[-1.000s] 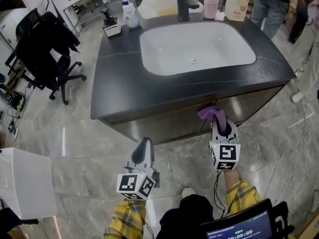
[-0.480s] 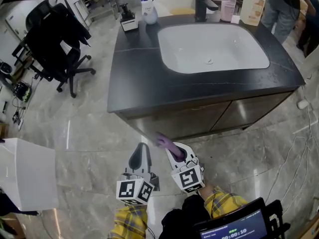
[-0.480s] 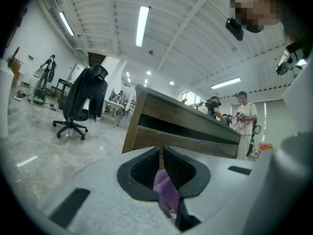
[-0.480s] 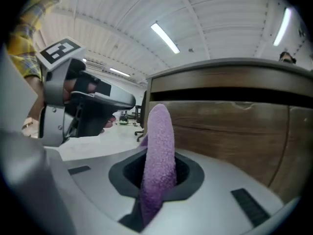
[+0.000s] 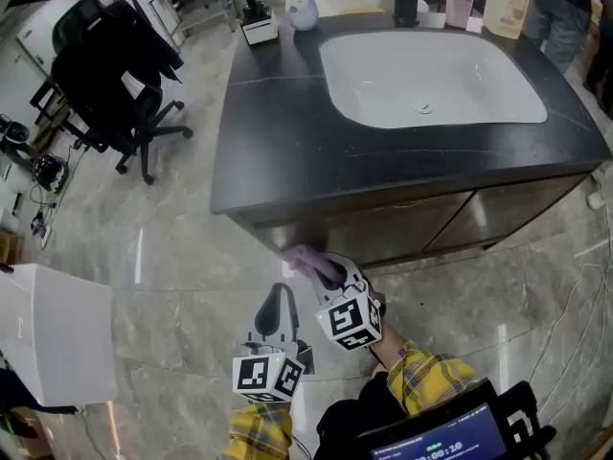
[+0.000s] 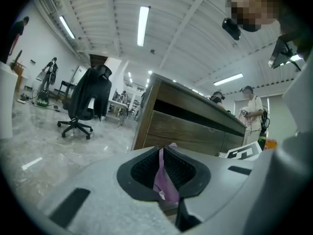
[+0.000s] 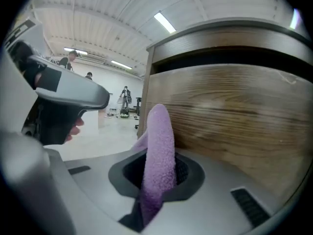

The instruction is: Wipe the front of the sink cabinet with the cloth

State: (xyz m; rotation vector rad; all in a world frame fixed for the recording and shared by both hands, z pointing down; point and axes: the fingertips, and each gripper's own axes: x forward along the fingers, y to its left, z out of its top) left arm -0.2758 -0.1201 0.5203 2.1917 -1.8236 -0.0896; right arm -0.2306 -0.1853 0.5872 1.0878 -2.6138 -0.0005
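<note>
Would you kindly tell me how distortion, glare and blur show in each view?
Head view: sharp, light streaks on the glossy floor. Left gripper view: fisheye, black corners, bright ceiling strips. Right gripper view: fisheye too; cloth crisp, cabinet front blurred.

We had open marble floor (image 5: 172,257) before the sink cabinet's front (image 5: 421,223) along its whole width, so a gripper could travel sideways there. The front itself was flat wood, but the dark countertop (image 5: 278,132) jutted out over it and capped any upward reach. Past the cabinet's left corner the floor lay wide; the office chair (image 5: 115,75) stood well apart, as did the white box (image 5: 53,329) at our lower left. Cables (image 5: 575,286) lay on the floor to the right. The left gripper (image 5: 278,293) hung just beside the right gripper (image 5: 326,268), crowding its leftward path.
</note>
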